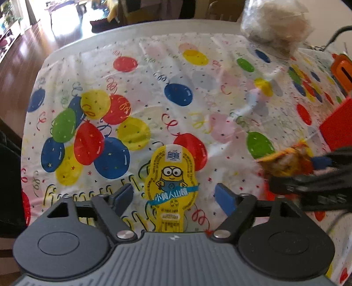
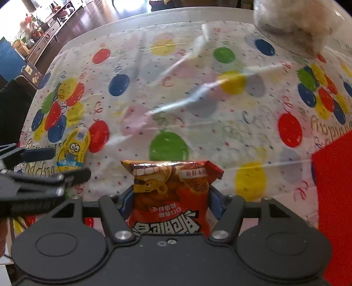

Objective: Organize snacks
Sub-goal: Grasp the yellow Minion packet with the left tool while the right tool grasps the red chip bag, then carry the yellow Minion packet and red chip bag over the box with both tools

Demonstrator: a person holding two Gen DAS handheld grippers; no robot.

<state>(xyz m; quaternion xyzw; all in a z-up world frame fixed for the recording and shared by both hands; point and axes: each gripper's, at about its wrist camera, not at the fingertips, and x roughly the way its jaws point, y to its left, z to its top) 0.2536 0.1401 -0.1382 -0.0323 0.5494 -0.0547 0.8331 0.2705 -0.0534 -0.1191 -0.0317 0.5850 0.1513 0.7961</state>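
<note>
Bright daylight from the far windows (image 1: pixel 66 13) glares; fisheye-curved edges, motion blur at right.

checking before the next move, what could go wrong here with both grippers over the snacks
The left gripper straddles the flat yellow cartoon snack pack with open jaws; it may pinch the thin balloon-print plastic tablecloth too. The right gripper meets the puffy red-and-gold snack bag only at its sides, so it might slip or crush.

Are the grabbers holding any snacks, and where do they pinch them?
The right hand-held gripper pinches the red chip bag by its two sides. The left hand-held gripper is open around the yellow Minion snack pack, not gripping.
</note>
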